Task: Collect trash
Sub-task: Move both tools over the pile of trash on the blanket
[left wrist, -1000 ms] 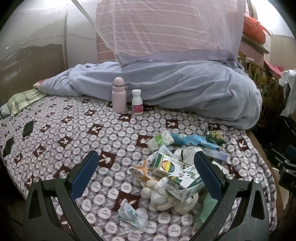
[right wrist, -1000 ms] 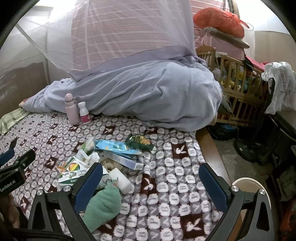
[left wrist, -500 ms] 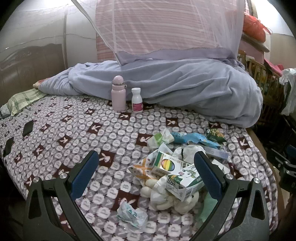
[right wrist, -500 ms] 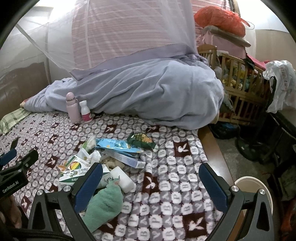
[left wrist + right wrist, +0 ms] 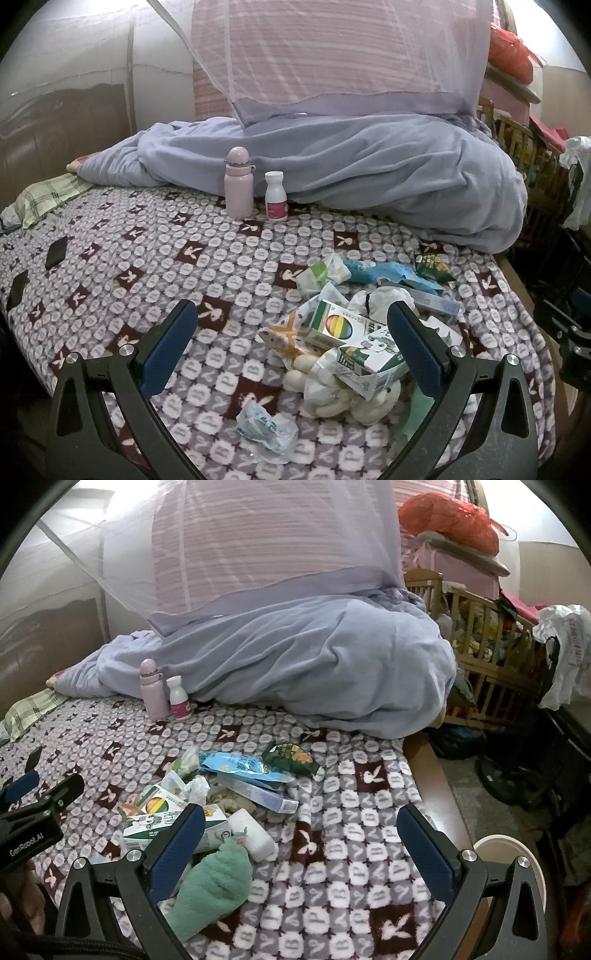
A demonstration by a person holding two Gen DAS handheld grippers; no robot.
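A heap of trash lies on the patterned blanket (image 5: 147, 258): a rainbow-printed box (image 5: 334, 326), a green-and-white carton (image 5: 373, 363), a blue wrapper (image 5: 242, 766), a dark green snack bag (image 5: 291, 757), a long white-blue box (image 5: 258, 794) and a crumpled wrapper (image 5: 267, 430). My left gripper (image 5: 291, 341) hovers open above the heap's near side, holding nothing. My right gripper (image 5: 301, 843) is open over the blanket to the right of the heap, its left finger above the carton (image 5: 170, 829). The left gripper's body (image 5: 33, 827) shows at the right wrist view's left edge.
A pink bottle (image 5: 238, 182) and a small white bottle (image 5: 275, 195) stand upright against a lilac quilt (image 5: 369, 166) at the back. A green cloth (image 5: 210, 886) lies by the heap. A white bin's rim (image 5: 517, 860) sits on the floor right of the bed; a wooden crib (image 5: 491, 642) stands beyond.
Both views have shifted slightly, the heap sitting a little farther right and up in the right wrist view. Nothing on the bed has moved; both grippers stay open.
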